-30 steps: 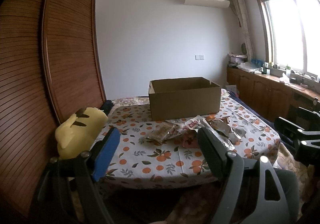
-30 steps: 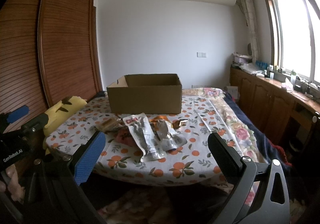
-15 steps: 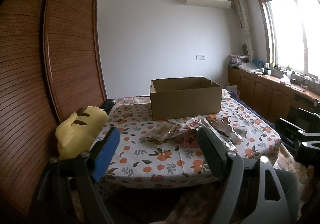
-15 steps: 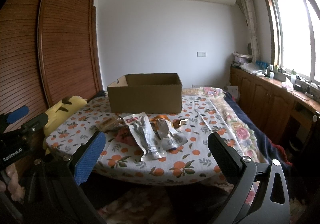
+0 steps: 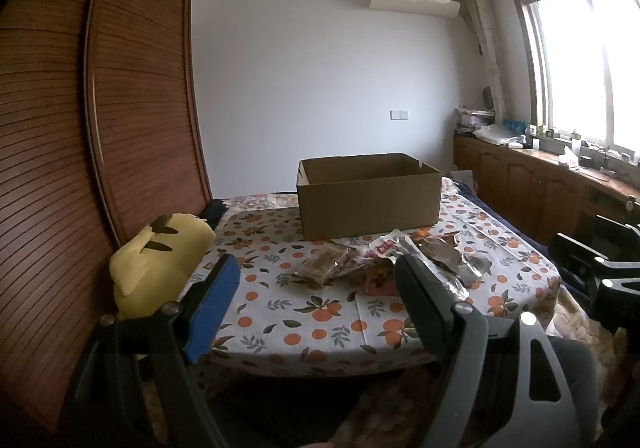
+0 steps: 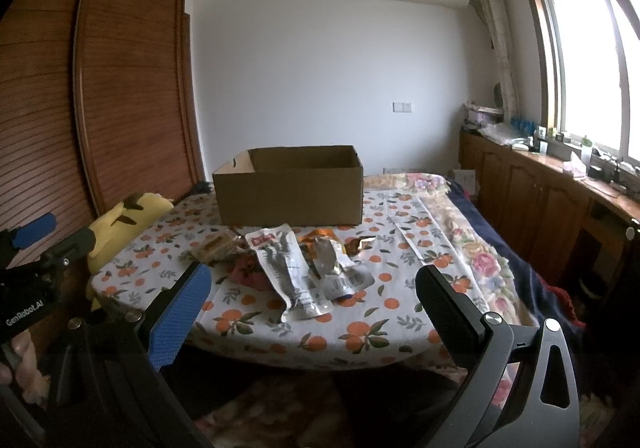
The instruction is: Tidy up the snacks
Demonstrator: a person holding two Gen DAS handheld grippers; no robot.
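Several snack packets lie in a loose pile [image 5: 384, 260] [image 6: 296, 268] on a table with an orange-print cloth [image 5: 320, 312] [image 6: 380, 312]. The longest is a silver pouch with a red label [image 6: 288, 272]. A clear packet of brown snacks [image 5: 324, 266] sits at the pile's left. Behind the pile stands an open cardboard box [image 5: 368, 195] [image 6: 288, 185]. My left gripper [image 5: 318, 280] hovers open before the table's near edge, holding nothing. My right gripper [image 6: 314, 288] is open too, short of the table, with nothing between its fingers.
A yellow plush toy [image 5: 160, 260] [image 6: 124, 219] leans at the table's left edge against a wooden slatted wardrobe [image 5: 100, 127]. A wooden counter with clutter [image 6: 560, 175] runs under the window on the right. A floral bedcover [image 6: 480, 248] lies right of the table.
Both grippers stay open and nearly still. The views have shifted very slightly, and the packets and box have not moved.
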